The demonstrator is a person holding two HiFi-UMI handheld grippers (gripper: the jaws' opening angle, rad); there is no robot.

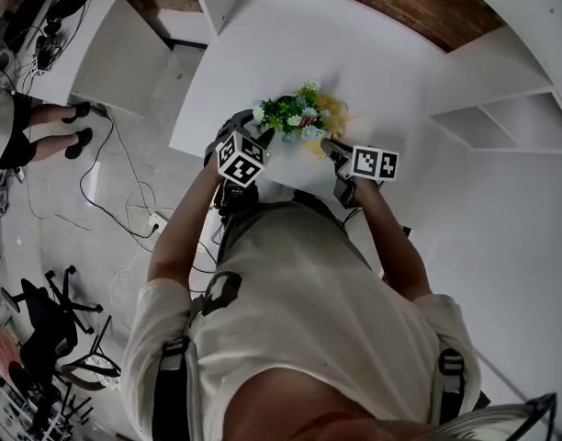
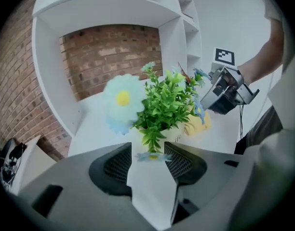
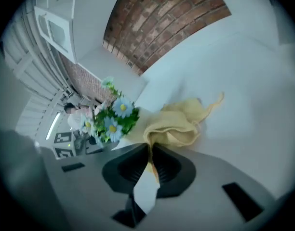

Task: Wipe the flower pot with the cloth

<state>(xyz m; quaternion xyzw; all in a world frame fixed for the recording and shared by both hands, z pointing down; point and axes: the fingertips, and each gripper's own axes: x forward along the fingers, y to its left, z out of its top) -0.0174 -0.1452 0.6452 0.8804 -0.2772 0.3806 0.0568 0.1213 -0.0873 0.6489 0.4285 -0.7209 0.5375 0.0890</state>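
Just ahead of your left gripper, jaws spread: the flower pot, one low blossom between the tips, pads not pressing. Your right gripper pinches the yellow cloth, beside the pot.

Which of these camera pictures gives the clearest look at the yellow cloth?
The right gripper view: the yellow cloth fills its middle, bunched and pinched in the right claw. The left gripper view shows only a corner of it behind the flowers; the head view, a small yellow patch beside them.
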